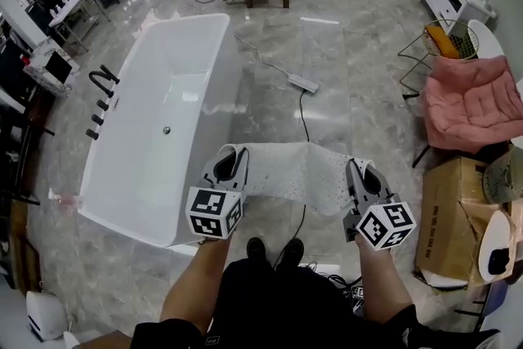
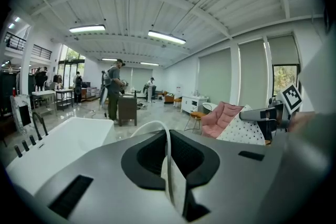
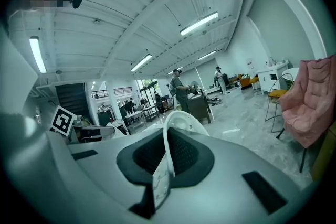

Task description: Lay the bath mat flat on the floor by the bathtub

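Both grippers, left gripper (image 1: 231,167) and right gripper (image 1: 362,178), pinch opposite corners of the white bath mat (image 1: 298,172), stretched above the floor (image 1: 327,61) beside the bathtub (image 1: 163,110).

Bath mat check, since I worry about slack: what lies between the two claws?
In the head view, the white bath mat spans from the left claw to the right claw, each shut on an edge.

The bath mat (image 1: 298,172) looks like matt white rubbery plastic, dotted all over. At ten o'clock the bathtub (image 1: 184,69) is glossy white. The floor (image 1: 327,61) is polished, marble-like stone. At three o'clock lies a soft pink cloth cushion (image 1: 470,102).
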